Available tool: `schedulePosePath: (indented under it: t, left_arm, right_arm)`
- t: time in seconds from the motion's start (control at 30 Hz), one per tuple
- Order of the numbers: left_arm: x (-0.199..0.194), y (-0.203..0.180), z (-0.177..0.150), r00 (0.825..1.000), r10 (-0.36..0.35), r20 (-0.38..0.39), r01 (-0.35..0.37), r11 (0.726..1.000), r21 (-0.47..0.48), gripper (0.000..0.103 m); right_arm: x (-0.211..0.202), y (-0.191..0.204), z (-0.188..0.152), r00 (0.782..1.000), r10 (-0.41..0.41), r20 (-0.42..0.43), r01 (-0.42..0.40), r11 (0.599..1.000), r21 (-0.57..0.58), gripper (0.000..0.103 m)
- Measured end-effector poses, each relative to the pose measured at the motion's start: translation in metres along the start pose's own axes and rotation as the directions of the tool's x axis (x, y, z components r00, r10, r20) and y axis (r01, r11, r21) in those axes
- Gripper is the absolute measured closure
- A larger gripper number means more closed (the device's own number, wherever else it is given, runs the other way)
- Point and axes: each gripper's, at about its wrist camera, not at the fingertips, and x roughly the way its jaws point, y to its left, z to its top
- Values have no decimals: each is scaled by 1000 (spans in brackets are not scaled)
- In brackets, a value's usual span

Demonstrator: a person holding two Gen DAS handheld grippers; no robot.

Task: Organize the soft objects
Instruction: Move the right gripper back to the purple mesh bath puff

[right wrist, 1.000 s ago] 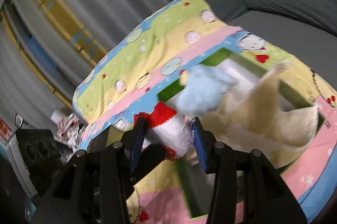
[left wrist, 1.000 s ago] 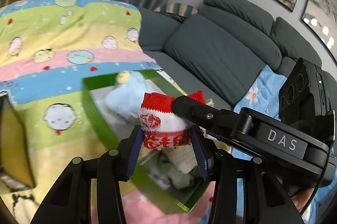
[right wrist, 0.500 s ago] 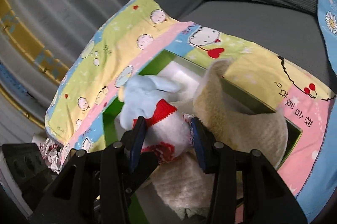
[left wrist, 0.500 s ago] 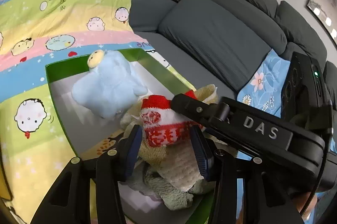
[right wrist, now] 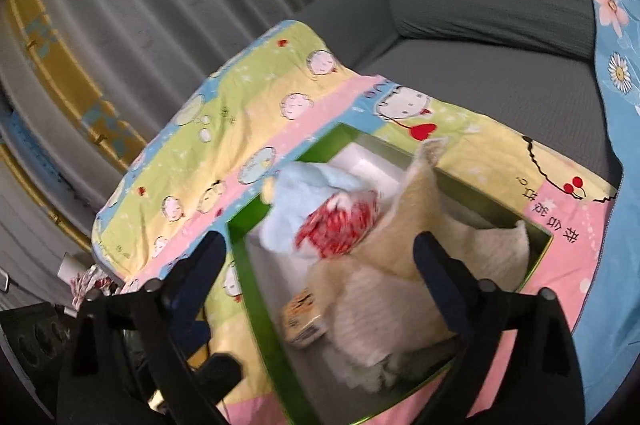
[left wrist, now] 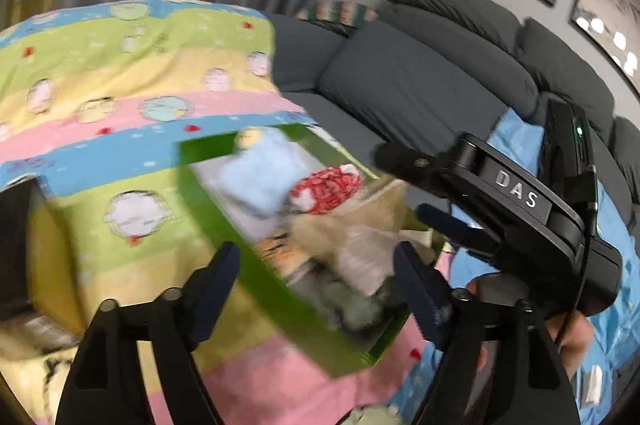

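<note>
Red-and-white knit sock [right wrist: 338,225] is seen lying in the green box [right wrist: 262,337], atop the light-blue plush [right wrist: 296,199] and cream fabric [right wrist: 384,289]. Left gripper [left wrist: 316,289] and right gripper [right wrist: 320,273] jaws are opening, nothing between them, probably releasing it for storage.

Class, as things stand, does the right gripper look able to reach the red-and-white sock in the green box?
Probably yes: the right gripper, its jaws opening and empty, points at the red-and-white sock, which lies uncovered on top in the green box.
</note>
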Motion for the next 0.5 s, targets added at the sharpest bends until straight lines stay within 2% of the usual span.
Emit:
schedulePosePath:
  t: [0.1, 0.17, 0.23, 0.37, 0.5]
  left_arm:
    - [-36, 26, -6, 993, 111, 49, -109, 993, -47, 15]
    - [-59, 45, -11, 984, 167, 66, -161, 983, -91, 15]
    - [-83, 66, -17, 977, 202, 65, -192, 972, -134, 15]
    - [-125, 99, -33, 965, 252, 79, -231, 950, -210, 15]
    - [-163, 124, -49, 941, 319, 110, -283, 924, -259, 15]
  right_arm:
    - [-3, 16, -5, 1000, 0, 12, 1, 999, -52, 1]
    - [-3, 25, -9, 1000, -24, 19, 26, 996, -85, 1]
    - [-3, 32, -13, 998, -51, 22, 53, 993, -110, 1]
    - [-7, 47, -24, 998, -51, 25, 54, 987, -150, 1]
    - [-11, 69, -37, 999, -35, 14, 38, 977, -211, 1]
